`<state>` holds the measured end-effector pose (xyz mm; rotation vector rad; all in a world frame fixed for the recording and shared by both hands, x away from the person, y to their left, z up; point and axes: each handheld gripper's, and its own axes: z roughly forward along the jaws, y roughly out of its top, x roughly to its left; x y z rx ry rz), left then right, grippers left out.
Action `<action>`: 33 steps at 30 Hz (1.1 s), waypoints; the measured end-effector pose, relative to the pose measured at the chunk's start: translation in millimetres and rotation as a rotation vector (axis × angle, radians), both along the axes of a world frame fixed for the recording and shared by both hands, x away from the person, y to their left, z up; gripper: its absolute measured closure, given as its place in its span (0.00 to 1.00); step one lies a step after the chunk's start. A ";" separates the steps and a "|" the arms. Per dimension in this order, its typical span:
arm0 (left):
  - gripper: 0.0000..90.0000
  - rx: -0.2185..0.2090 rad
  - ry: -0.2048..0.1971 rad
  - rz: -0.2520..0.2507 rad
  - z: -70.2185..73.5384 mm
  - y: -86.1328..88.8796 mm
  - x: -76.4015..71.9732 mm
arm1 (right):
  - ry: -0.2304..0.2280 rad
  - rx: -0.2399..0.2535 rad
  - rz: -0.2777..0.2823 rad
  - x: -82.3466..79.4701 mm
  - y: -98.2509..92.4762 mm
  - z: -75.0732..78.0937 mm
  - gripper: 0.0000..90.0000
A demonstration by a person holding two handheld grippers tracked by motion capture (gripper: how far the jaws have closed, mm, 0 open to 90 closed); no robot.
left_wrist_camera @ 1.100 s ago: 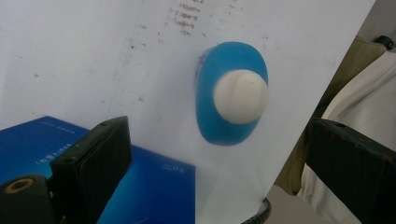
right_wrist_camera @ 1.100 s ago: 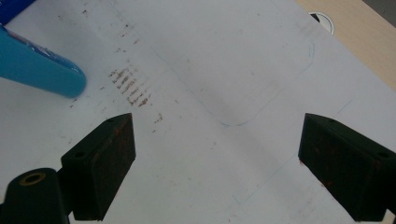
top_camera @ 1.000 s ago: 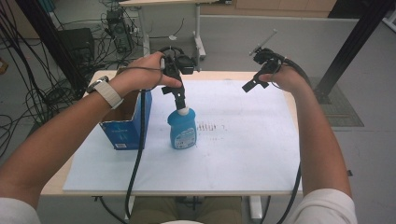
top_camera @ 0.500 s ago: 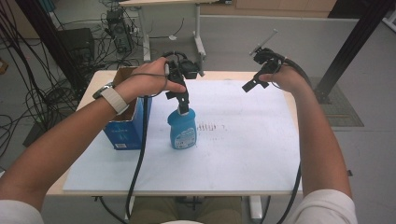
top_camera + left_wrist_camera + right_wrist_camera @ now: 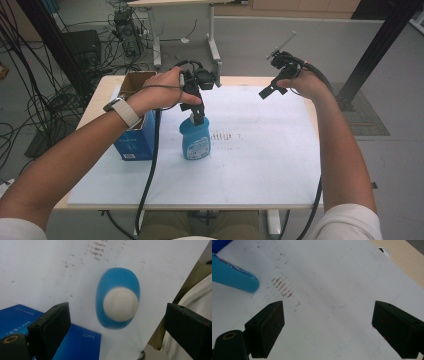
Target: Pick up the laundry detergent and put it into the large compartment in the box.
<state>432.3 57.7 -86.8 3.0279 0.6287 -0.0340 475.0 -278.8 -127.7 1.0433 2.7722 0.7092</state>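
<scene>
— Blue plastic, white cap: the bottle point(image 5: 195, 140) stands upright on the white sheet point(image 5: 260, 165) that covers the bench point(image 5: 102, 90), just right of the blue carton point(image 5: 134, 141).

— And the left tongs point(image 5: 197, 116)?

— Directly above the bottle, pointing down at its cap. In the left gripper view the jaws are spread wide, one on each side of the white cap point(image 5: 120, 304), with clear gap between them and it. Nothing is gripped.

— How close to the carton?

— Near. The carton's blue face point(image 5: 75, 340) shows beside the left jaw in that view, and the bottle is just beside it; I can't tell whether they touch.

— Right side?

— The right tongs point(image 5: 272, 90) are held up over the far right part of the sheet, well apart from the bottle. Released too: the right gripper view has both jaws wide, bare sheet between them, and the bottle's blue edge point(image 5: 234, 277) off at the upper left, next to some brownish smudges point(image 5: 283, 286).
</scene>
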 end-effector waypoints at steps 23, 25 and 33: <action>0.09 0.004 -0.002 0.000 -13.7 -4.6 -6.2 | -0.001 0.002 0.003 -2.1 3.3 0.3 0.12; 0.09 0.007 -0.002 -0.003 -15.4 -5.8 -6.2 | -0.003 0.001 0.006 -2.0 3.5 -0.1 0.12; 0.09 0.020 -0.009 -0.013 -23.0 -11.5 -8.9 | 0.000 0.000 0.005 -2.1 3.9 -0.6 0.12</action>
